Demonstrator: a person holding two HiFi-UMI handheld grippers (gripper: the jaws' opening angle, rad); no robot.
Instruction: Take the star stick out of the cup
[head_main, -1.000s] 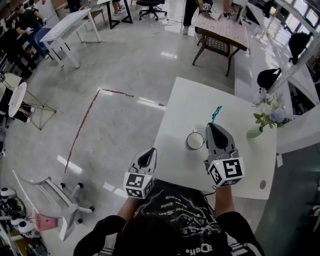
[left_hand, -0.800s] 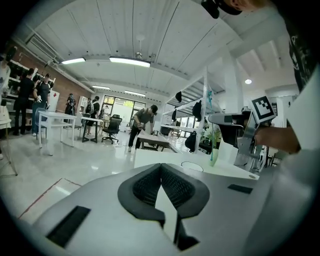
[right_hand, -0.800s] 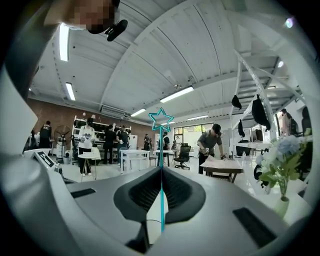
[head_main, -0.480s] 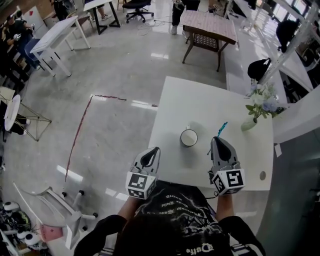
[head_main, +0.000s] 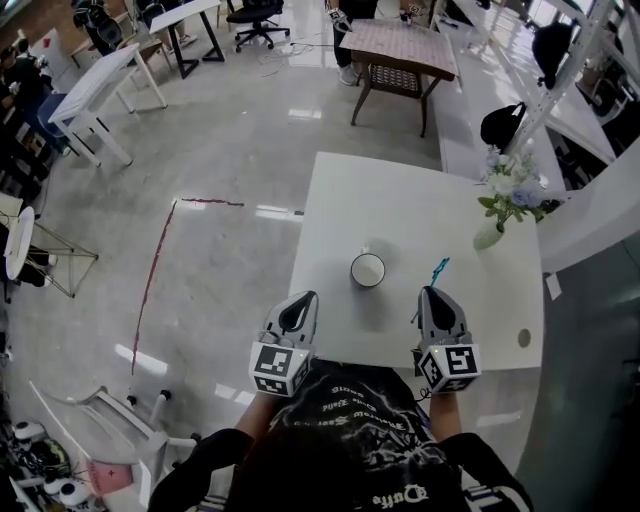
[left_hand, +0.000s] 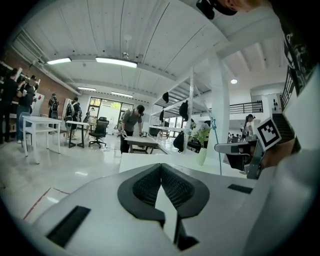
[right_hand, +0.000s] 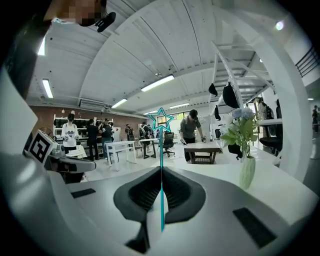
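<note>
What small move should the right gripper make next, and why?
Probably lower the star stick onto the bare table right of the cup and release: the right gripper is clamped on it, and it is already clear of the cup.

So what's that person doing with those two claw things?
A person holds a claw tool in each hand at a white table. The right claw is pinched shut on a thin blue star stick, and the star end pokes out past its tips. The stick is already out of the white cup, which stands on the table to its left. The left claw is shut, holds nothing, and hangs by the table's near edge.
</note>
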